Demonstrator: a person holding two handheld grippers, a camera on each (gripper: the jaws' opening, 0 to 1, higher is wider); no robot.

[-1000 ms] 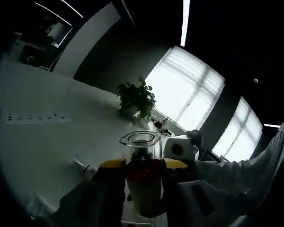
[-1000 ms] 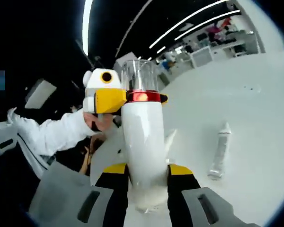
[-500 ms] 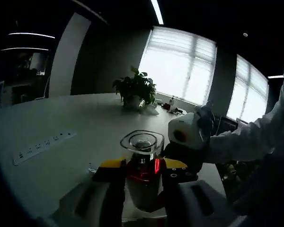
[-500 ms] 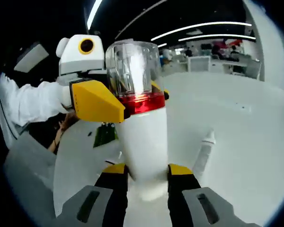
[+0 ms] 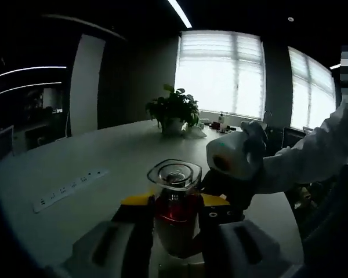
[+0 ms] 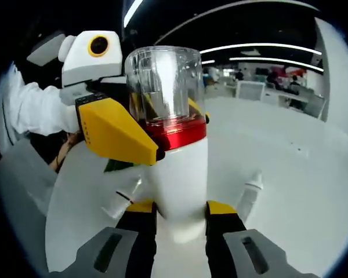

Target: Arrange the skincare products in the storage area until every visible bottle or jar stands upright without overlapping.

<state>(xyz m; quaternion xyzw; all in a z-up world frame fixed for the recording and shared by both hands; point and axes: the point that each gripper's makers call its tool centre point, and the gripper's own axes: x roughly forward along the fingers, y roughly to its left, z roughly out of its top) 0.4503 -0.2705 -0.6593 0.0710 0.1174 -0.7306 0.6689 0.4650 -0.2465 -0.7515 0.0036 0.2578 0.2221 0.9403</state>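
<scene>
A white bottle (image 6: 182, 174) with a red collar and a clear cap (image 6: 164, 84) is held off the table by both grippers. My right gripper (image 6: 181, 211) is shut on its white lower body, yellow-tipped fingers (image 6: 140, 207) on either side. My left gripper (image 6: 156, 127) comes in from the left and is shut on the red collar. In the left gripper view the bottle (image 5: 174, 200) points cap-first away from the camera, between that gripper's (image 5: 175, 204) yellow tips. The right gripper (image 5: 227, 184) and a person's white sleeve (image 5: 296, 165) sit behind it on the right.
On the white table (image 6: 313, 191) a slim white tube (image 6: 249, 194) lies to the right of the bottle, and another small bottle (image 6: 124, 197) lies to the left near something green (image 6: 117, 166). In the left gripper view, a potted plant (image 5: 174, 110) and a power strip (image 5: 69, 188) are on the table.
Both views have rolled and shifted with the hands, and the table line now looks more level. The bottle stays gripped by both grippers. The left gripper looms larger in the right gripper view.
</scene>
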